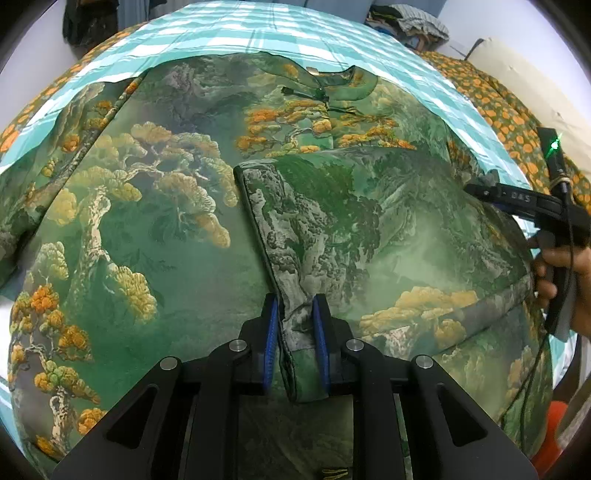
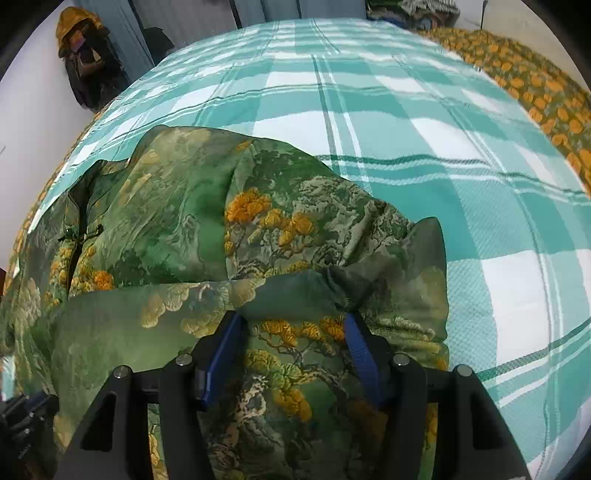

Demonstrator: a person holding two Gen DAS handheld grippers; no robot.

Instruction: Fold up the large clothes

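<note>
A large green garment (image 1: pixel 155 206) printed with pine trees and mountains lies spread on a teal plaid bed (image 1: pixel 280 33). One part is folded across its middle. My left gripper (image 1: pixel 295 306) is shut on the hemmed edge of that fold (image 1: pixel 295 317), low over the garment. My right gripper (image 2: pixel 291 325) has fabric of the same garment (image 2: pixel 207 206) bunched between its blue pads (image 2: pixel 221 350), near the garment's right edge. It shows in the left wrist view (image 1: pixel 480 188), held by a hand at the right.
The bare plaid bedspread (image 2: pixel 406 122) extends beyond the garment. An orange-patterned blanket (image 2: pixel 546 96) lies along the bed's right side. Piled clothes (image 1: pixel 413 22) sit at the far end. Dark items hang on the left wall (image 2: pixel 85 55).
</note>
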